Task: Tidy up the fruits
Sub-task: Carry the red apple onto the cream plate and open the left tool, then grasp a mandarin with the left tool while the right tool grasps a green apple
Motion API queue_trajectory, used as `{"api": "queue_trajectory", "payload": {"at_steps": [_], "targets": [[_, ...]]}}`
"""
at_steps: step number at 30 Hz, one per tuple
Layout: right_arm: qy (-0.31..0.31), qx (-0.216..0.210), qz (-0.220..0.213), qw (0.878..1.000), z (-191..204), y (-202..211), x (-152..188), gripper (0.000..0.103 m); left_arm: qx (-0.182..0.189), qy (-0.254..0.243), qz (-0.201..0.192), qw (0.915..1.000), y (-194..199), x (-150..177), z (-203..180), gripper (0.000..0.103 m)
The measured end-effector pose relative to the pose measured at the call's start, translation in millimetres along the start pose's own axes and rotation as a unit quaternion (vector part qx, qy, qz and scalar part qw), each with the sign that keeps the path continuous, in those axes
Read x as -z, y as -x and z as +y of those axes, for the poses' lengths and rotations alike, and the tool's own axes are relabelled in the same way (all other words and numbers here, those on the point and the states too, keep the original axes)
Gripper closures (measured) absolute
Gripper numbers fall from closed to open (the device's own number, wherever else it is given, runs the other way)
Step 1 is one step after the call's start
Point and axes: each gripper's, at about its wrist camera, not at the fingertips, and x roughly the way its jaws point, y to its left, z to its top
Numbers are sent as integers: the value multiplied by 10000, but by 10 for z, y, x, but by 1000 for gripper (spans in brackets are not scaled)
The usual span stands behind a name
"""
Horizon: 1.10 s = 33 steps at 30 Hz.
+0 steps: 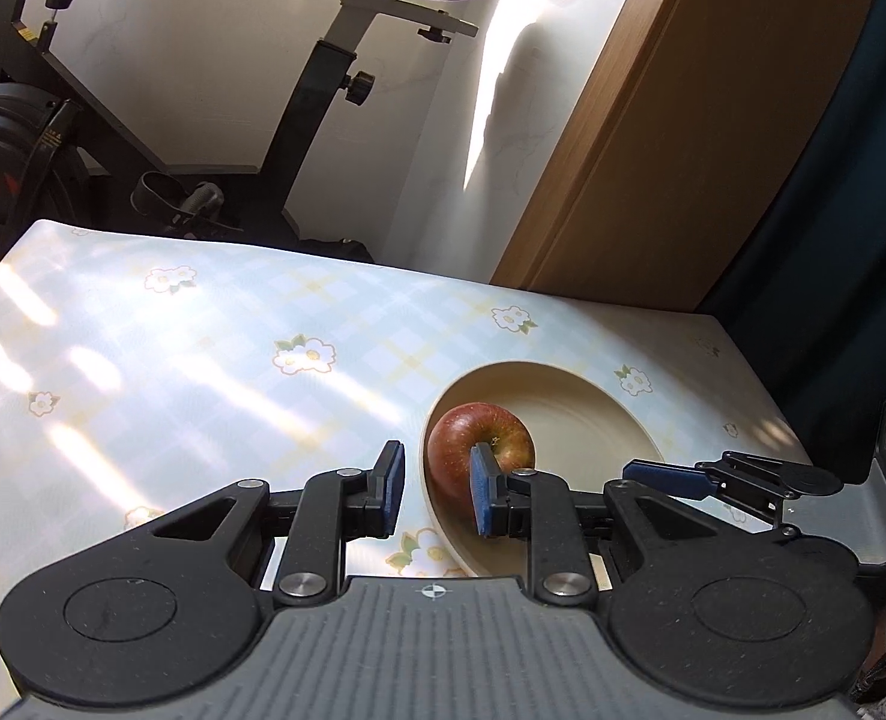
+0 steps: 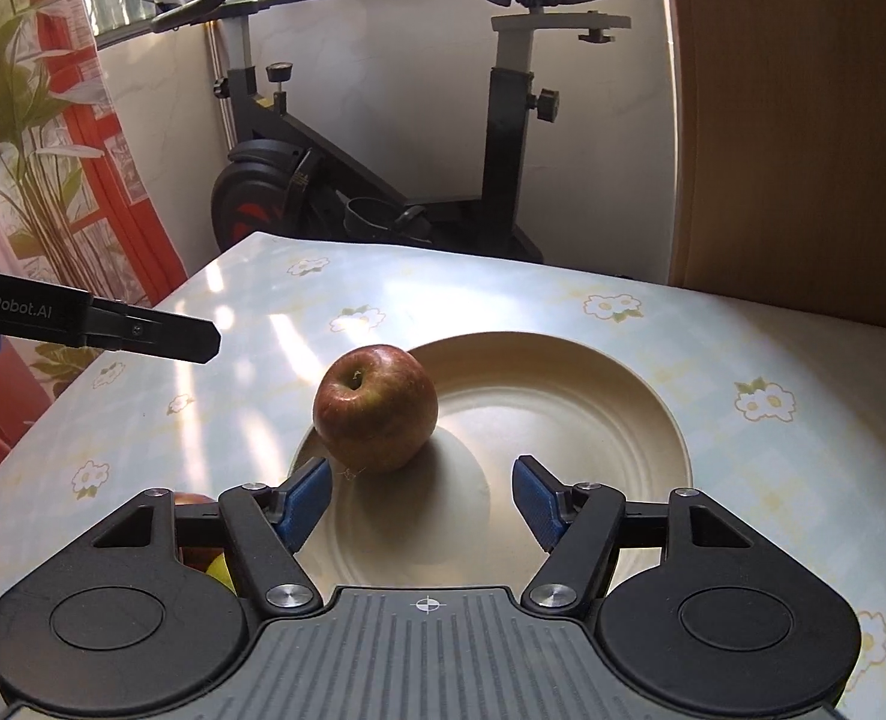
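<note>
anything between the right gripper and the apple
Nothing: in the right wrist view only bare plate separates the open right gripper from the apple.

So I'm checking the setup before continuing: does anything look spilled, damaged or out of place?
Nothing stands out. The apple sits upright and intact on the plate, near its left rim; nothing has spilled on the table.

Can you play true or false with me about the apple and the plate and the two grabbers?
1. The apple sits on the plate. True.
2. The right gripper is squeezing the apple. False: it is open, with the apple beyond its fingertips.
3. The plate is full of fruit. False: only one apple is on it.
4. An exercise bike stands behind the table. True.
5. The left gripper holds a banana. False: it is open and holds nothing.
</note>
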Motion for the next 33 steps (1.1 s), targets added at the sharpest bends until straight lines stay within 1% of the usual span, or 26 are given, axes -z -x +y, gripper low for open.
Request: {"api": "queue_trajectory", "payload": {"at_steps": [4, 11, 16, 20, 25, 33], "targets": [[-217, 167, -138, 9995, 3, 219, 140, 41, -262, 25, -114, 9996, 230, 150, -23, 78], [-448, 246, -136, 9986, 22, 470, 386, 42, -489, 111, -222, 9985, 517, 386, -52, 78], [-426, 276, -12, 9987, 60, 559, 532, 43, -460, 132, -215, 9986, 623, 519, -116, 78], [-405, 323, 105, 9986, 102, 616, 639, 43, -405, 117, -143, 9990, 626, 601, -164, 78], [-380, 255, 183, 9988, 107, 681, 723, 43, -374, 244, -41, 9990, 644, 741, -162, 78], [-381, 204, 399, 9983, 130, 691, 851, 45, -422, 293, 44, 9987, 667, 865, -153, 78]]}}
